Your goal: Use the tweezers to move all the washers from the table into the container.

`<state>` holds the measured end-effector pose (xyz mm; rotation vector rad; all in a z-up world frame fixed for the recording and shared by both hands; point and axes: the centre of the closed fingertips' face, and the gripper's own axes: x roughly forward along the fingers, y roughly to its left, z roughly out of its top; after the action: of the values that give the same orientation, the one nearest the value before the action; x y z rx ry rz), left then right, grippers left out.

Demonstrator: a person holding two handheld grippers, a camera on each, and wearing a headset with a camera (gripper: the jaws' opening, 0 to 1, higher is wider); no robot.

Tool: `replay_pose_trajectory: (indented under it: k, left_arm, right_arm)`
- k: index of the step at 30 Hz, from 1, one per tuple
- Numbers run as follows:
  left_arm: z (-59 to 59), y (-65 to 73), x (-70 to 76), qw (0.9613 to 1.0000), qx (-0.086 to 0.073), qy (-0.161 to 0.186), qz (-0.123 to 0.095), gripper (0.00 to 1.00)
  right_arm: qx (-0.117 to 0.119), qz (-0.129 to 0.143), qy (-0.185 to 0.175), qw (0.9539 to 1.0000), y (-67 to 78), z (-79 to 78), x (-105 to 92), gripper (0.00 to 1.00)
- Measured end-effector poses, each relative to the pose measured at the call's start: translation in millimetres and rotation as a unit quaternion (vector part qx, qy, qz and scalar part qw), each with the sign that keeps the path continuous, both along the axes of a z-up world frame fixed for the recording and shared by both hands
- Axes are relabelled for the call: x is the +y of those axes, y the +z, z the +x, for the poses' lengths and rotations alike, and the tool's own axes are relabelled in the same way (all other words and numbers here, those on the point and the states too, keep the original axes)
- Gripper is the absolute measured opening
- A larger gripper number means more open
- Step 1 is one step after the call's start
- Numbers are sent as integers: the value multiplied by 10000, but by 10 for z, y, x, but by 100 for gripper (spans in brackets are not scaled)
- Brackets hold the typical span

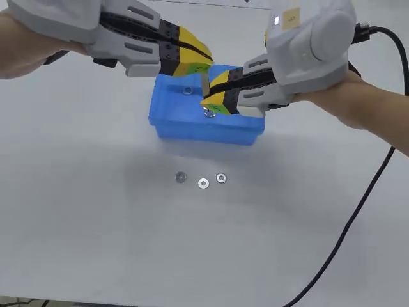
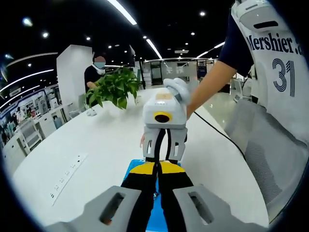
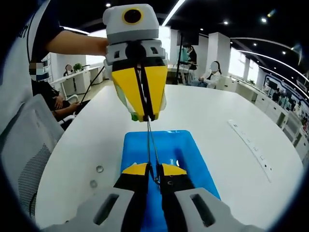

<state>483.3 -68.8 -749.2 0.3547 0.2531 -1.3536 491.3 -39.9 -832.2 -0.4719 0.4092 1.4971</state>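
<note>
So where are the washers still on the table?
In the head view, three washers lie in a short row on the white table, on the person's side of the blue container.

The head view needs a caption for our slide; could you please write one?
The left gripper and right gripper meet over the blue container, tweezers between them; three washers lie on the table.

The container (image 1: 192,131) is blue plastic, smooth, with a soft sheen. The washers (image 1: 203,184) are bright bare metal, and they lie on a white table (image 1: 96,243) that is smooth and matt. The tweezers (image 3: 150,140) are thin grey metal. The left gripper (image 1: 208,59) and right gripper (image 1: 206,97) have matt grey-white plastic shells, with yellow and black plastic at the jaws. The cable (image 1: 360,211) has a black, rubbery skin.
</note>
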Motion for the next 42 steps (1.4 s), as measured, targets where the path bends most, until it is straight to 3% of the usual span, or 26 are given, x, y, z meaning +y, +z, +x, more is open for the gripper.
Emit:
replay_pose_trajectory:
  k: [10,21,32,42]
  left_arm:
    - [-9,-136,5,9999,158,-5,22,5]
    - [-17,-199,-6,9998,177,-101,84,5]
    - [21,-217,6,9998,130,-136,118,5]
    - [51,-116,10,9998,-57,-156,75,5]
  right_arm:
    - [80,-94,21,9999,-138,-46,-26,10]
    - [128,-82,-9,9999,-176,-56,-39,11]
    - [124,-60,-70,9999,-136,-45,-46,15]
    - [17,48,-9,10000,67,-101,-23,16]
